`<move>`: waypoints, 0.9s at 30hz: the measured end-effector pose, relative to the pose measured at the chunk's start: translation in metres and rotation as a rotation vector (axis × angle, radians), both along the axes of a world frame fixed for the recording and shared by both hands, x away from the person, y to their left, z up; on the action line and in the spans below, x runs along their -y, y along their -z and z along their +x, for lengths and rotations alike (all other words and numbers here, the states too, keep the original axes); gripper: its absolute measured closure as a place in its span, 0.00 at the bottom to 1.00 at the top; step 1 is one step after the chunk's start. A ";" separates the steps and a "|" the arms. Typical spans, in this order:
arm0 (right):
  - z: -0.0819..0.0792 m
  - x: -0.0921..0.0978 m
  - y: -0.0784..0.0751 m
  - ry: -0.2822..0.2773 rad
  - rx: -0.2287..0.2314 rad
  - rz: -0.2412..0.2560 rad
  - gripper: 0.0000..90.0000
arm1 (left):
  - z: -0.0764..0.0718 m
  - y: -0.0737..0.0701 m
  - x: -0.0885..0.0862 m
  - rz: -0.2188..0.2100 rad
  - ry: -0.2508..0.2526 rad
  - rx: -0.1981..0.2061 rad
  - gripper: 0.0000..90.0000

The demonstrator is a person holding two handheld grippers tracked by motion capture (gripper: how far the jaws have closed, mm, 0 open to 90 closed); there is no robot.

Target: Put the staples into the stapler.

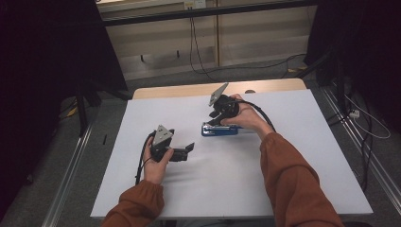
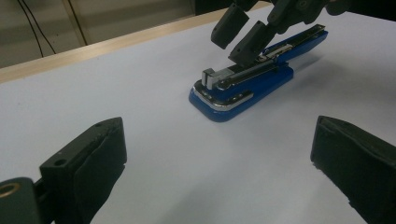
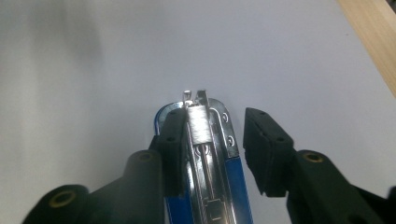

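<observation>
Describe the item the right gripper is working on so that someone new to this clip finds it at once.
Start from the white table top and go to its far middle, just ahead of the person's right hand. There lies a blue stapler, flat on the surface, with the right gripper open astride its metal top. It is the only coloured thing on the white surface; the left gripper is apart from it.

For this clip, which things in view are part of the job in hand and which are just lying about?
In the job:
- blue stapler, lying on the table
- right gripper, open, jaws either side of the stapler
- left gripper, open, apart from the stapler

Lying about:
- white table cover
- cables on the floor beyond the table
</observation>
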State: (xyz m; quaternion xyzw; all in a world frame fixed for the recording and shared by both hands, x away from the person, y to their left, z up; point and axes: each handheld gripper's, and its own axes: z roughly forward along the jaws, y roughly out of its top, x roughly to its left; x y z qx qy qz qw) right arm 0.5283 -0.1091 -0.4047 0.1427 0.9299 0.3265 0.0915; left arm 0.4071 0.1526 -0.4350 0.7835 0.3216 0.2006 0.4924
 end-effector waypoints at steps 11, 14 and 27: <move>-0.006 0.005 0.002 0.067 0.008 0.030 0.39 | 0.000 0.000 0.000 -0.002 -0.001 -0.001 0.04; -0.007 0.008 0.003 0.098 0.008 0.059 0.34 | 0.000 0.000 0.000 0.005 0.001 0.000 0.04; -0.016 0.022 -0.001 0.213 0.008 0.170 0.14 | 0.000 0.000 0.000 0.010 0.002 0.001 0.04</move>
